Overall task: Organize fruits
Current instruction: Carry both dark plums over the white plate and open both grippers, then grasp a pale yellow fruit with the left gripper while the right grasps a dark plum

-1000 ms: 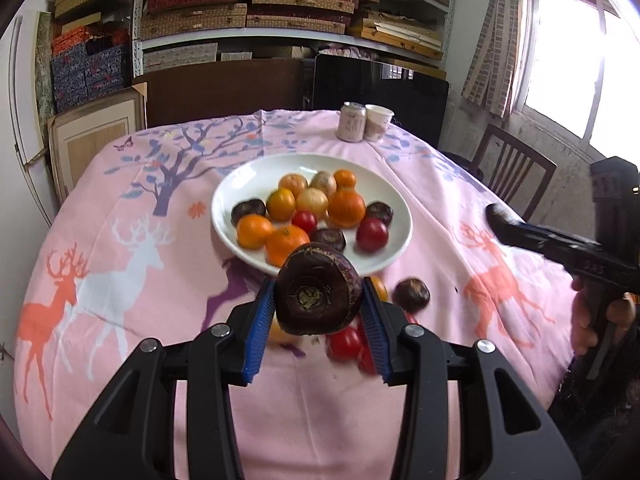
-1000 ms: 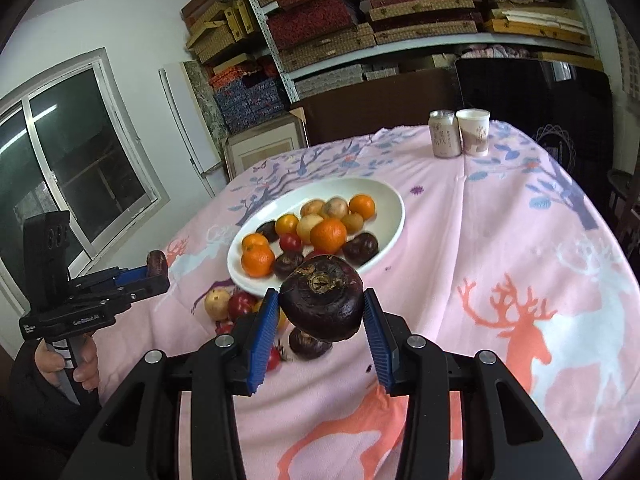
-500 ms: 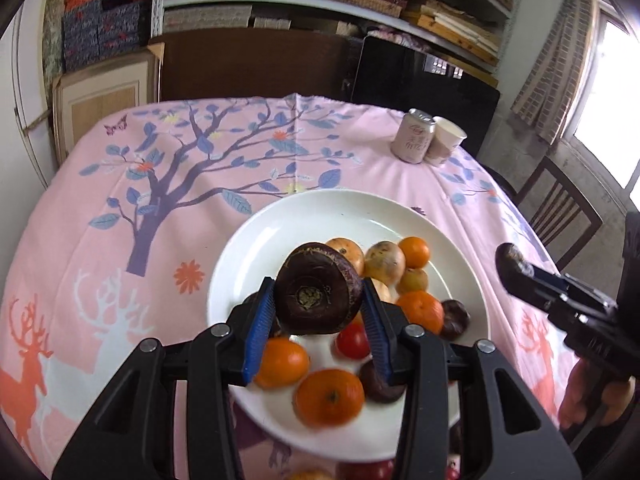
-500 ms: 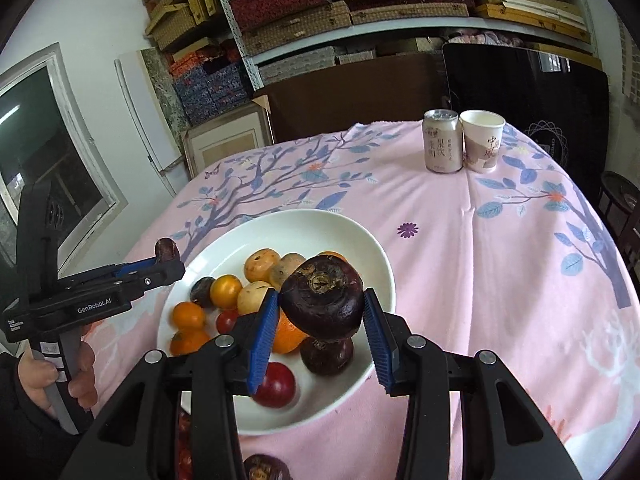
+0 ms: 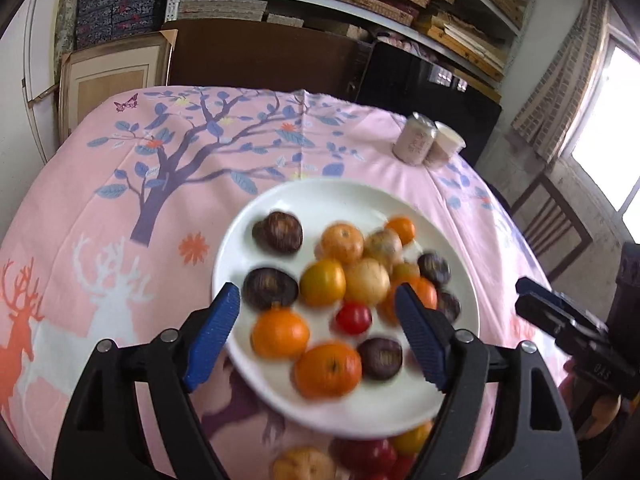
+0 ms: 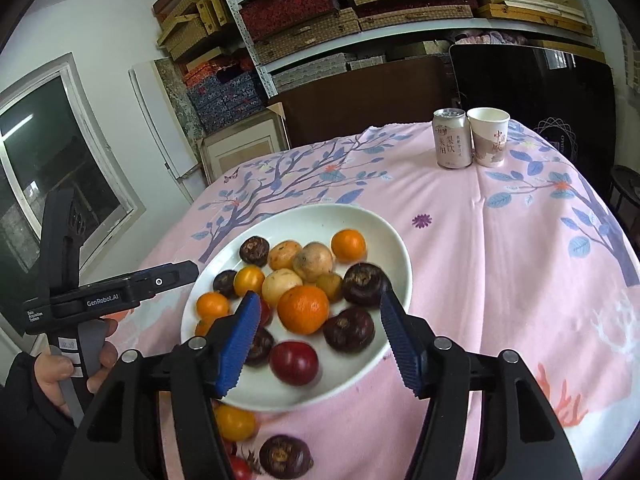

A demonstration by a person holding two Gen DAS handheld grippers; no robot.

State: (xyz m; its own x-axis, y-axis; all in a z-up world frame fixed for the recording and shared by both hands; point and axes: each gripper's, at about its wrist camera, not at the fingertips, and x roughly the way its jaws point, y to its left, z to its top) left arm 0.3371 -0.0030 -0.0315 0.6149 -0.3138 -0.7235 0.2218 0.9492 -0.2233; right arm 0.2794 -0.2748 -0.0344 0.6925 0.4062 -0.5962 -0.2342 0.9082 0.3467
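A white plate (image 5: 340, 196) (image 6: 320, 216) holds several oranges, yellow fruits, red tomatoes and dark brown water chestnuts. My left gripper (image 5: 320, 338) is open and empty above the plate's near side. A dark chestnut (image 5: 279, 231) lies at the plate's far left. My right gripper (image 6: 318, 338) is open and empty over the plate's near part. A dark chestnut (image 6: 363, 279) lies on the plate close to its right finger. Several loose fruits (image 6: 285, 456) (image 5: 360, 454) lie on the cloth in front of the plate.
A drink can (image 6: 452, 138) and a paper cup (image 6: 488, 136) stand at the table's far right. The pink tablecloth (image 5: 120, 200) covers the round table. Shelves with boxes stand behind. A chair (image 5: 556, 232) is at the right.
Both grippers have opened and let go of their dark chestnuts, which now lie on the plate. Both grippers have moved in over the plate.
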